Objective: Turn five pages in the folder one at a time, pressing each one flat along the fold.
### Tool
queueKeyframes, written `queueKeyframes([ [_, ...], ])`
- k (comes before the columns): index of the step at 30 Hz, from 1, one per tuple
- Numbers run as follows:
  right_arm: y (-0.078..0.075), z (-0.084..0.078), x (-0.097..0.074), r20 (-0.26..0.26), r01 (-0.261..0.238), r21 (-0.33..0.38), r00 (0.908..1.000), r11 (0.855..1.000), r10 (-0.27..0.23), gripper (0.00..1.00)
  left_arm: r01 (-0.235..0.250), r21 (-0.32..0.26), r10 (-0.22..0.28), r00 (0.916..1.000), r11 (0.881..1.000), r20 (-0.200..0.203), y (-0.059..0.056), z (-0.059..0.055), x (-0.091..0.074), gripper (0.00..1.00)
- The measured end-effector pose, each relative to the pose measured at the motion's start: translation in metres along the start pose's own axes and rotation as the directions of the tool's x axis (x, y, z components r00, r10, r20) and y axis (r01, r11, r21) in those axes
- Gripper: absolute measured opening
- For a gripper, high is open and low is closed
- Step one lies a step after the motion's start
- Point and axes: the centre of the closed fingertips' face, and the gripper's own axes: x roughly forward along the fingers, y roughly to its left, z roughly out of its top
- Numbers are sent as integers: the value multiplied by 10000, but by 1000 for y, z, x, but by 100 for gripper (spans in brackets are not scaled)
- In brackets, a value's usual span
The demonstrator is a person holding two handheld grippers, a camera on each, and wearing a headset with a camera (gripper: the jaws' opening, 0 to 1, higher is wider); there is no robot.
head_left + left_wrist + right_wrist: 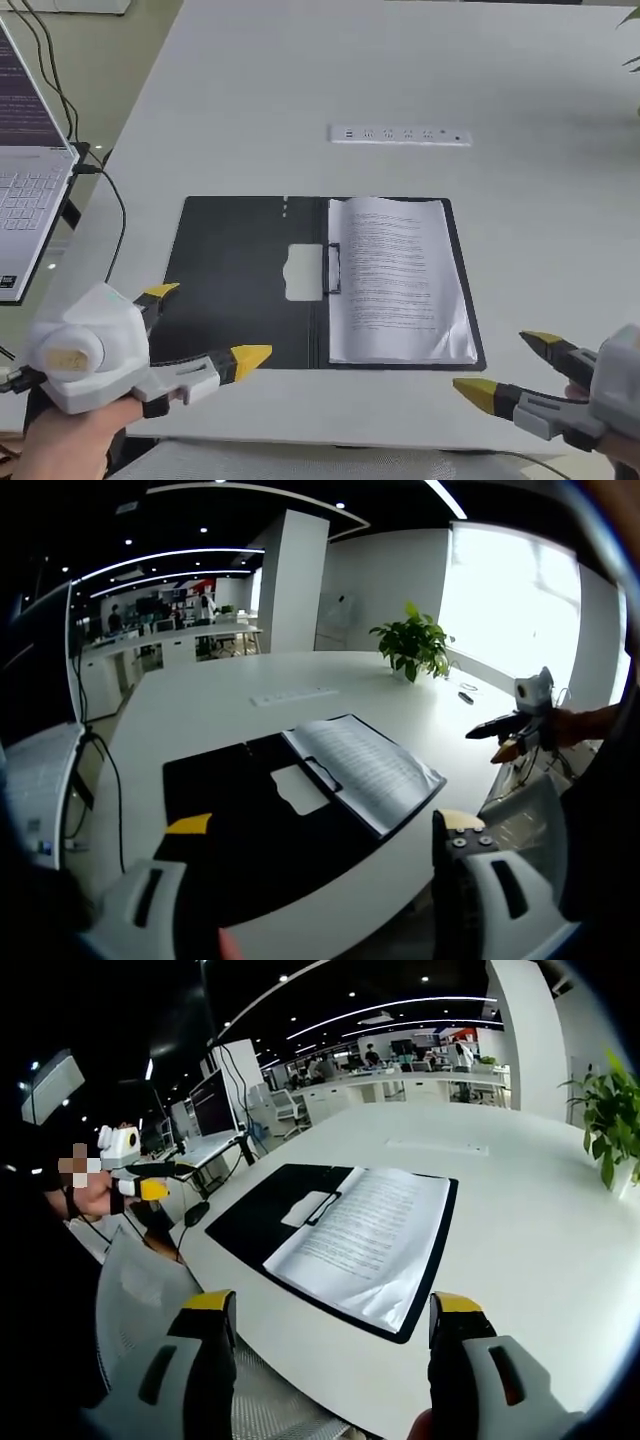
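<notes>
Bench (300, 70), white, carries every item. Folder (240, 290), black, lies opened flat at the near middle of the bench.

Folder contents:
- Right half: a stack of printed pages (395, 275) with a glossy top surface, lying flat. A clip (332, 268) sits on the left edge of the stack, at the fold.
- Left half: bare black inner cover, with a white patch (303, 272) touching the clip.

Laptop (25, 190) stands open at the far left edge of the bench, and a black cable (118, 215) runs from it past the folder's left side. Power strip (400, 135), white, lies beyond the folder, well apart from it.

Left gripper (210, 322) hovers over the folder's near left corner with its jaws spread and nothing between them. Right gripper (502, 363) hovers just off the near right corner, jaws likewise spread and empty.

View differences:
- The left gripper view shows a potted plant (413, 645) at the far right of the bench.
- The right gripper view shows a monitor (213, 1103) and rows of desks beyond the laptop side.
</notes>
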Motion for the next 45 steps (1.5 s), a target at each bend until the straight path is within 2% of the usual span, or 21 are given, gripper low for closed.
queueKeyframes([
  [5, 1, 3, 1, 36, -59, -66, 10000, 10000, 59, 78, 40, 62, -40, 10000, 10000, -44, -3, -1, 0, 87],
  [14, -2, 5, -1, 100, 23, -124, 9999, 9999, -22, 78, 57, 209, -57, 10000, 9998, -29, -2, 4, -2, 87],
  [23, -6, -2, -6, 113, 239, -179, 9997, 9996, -237, 79, 509, 532, -505, 9987, 9973, -88, -9, 11, 16, 85],
  [27, -8, -3, -10, 178, 378, -101, 9991, 9992, -377, 79, 804, 707, -801, 9968, 9943, -71, -17, 16, 26, 84],
  [31, -8, -6, -13, 12, 460, -143, 9989, 9988, -460, 80, 1123, 800, -1125, 9936, 9905, -18, -27, 21, 37, 83],
  [33, -8, -6, -14, -67, 511, -166, 9987, 9986, -512, 80, 1370, 883, -1372, 9905, 9866, -45, -34, 23, 44, 83],
  [38, -12, -2, -17, 194, 660, 1, 9976, 9978, -660, 79, 1919, 1168, -1896, 9814, 9744, -310, -52, 23, 64, 82],
  [45, -12, -3, -18, 95, 700, 7, 9975, 9975, -700, 80, 2416, 1256, -2381, 9703, 9622, -422, -71, 27, 88, 80],
])
